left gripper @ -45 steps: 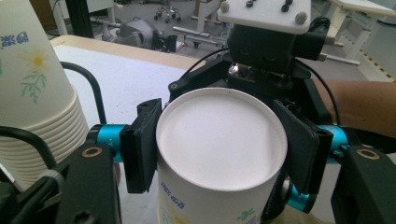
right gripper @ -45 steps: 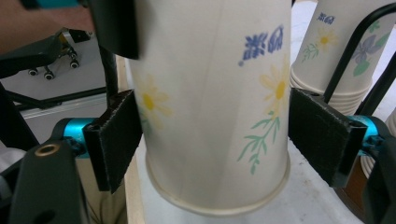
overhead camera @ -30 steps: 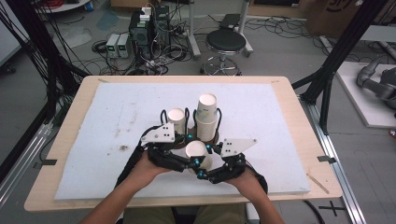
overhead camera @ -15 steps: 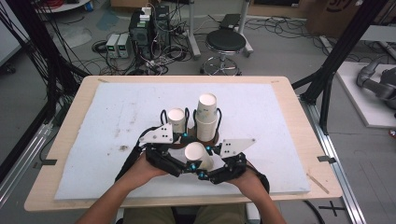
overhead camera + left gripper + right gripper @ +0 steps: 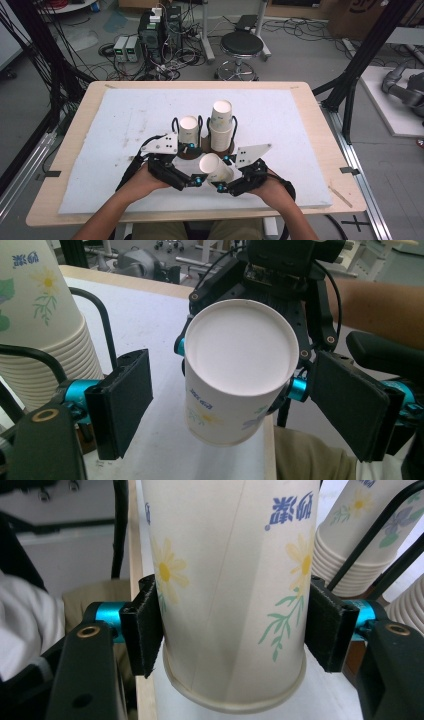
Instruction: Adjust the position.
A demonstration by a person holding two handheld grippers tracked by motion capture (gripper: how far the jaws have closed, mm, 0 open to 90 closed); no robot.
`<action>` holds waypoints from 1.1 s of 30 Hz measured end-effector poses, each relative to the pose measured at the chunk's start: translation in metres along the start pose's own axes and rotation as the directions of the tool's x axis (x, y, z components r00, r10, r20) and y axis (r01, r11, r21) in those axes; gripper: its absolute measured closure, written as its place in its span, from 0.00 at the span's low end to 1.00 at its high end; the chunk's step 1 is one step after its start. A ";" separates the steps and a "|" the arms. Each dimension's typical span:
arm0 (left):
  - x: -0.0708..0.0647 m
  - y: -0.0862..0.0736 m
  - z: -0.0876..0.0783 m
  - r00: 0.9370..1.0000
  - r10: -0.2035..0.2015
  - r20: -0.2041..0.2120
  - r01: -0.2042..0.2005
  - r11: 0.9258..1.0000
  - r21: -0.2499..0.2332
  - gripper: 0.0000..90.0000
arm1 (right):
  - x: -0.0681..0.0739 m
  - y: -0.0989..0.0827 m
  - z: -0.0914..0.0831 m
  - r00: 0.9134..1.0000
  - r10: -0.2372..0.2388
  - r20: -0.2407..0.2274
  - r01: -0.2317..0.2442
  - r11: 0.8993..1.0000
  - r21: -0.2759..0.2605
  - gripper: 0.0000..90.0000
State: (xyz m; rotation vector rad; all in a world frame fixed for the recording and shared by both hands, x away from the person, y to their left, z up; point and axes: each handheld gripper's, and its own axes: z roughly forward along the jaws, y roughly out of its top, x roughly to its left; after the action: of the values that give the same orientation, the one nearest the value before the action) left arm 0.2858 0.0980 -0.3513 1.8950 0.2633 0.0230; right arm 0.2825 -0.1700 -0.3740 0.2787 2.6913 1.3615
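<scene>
Item: one paper cup (image 5: 216, 169), thin white card with a daisy print, tapered, rolled rim, lying sideways in the air above the worktop (image 5: 100, 130) (white foam-like mat on a pale wood board).

Step in hand, as I judge it: a hand-over. The right tool (image 5: 223, 176) pinches the cup's wall; the left tool (image 5: 227, 405) stands spread around it, pads clear.

Next: carry it to the wire-framed stacks (image 5: 221, 127) without crushing it.

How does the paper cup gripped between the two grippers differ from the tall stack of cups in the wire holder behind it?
The held cup is single; the tall stack is many nested cups. The held cup is tilted, its bottom towards the left gripper and clamped by the right gripper; the tall stack stands upright in its wire holder, ungripped. Both are white with the same flower print.
</scene>
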 end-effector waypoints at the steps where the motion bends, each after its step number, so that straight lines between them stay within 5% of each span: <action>1: 0.000 0.000 0.000 1.000 0.001 0.001 -0.001 1.000 0.006 0.19 | 0.000 0.001 -0.001 1.000 -0.009 0.000 0.009 1.000 0.020 0.38; 14: -0.001 -0.004 0.004 1.000 0.011 0.030 -0.013 0.997 0.076 0.19 | -0.004 0.023 0.001 0.994 -0.095 -0.045 0.102 0.977 0.189 0.38; 30: -0.004 -0.009 0.012 0.996 0.040 0.074 -0.052 0.984 0.169 0.24 | 0.007 0.048 0.019 0.973 -0.178 -0.148 0.224 0.881 0.416 0.38; 33: -0.004 -0.010 0.014 0.996 0.040 0.084 -0.055 0.983 0.175 0.26 | 0.009 0.050 0.021 0.972 -0.176 -0.158 0.228 0.872 0.432 0.38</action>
State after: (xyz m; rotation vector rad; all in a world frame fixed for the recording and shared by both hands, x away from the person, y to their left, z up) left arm 0.2823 0.0870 -0.3645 2.0738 0.1698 -0.0454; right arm 0.2834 -0.1225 -0.3466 -0.0516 2.9996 0.7056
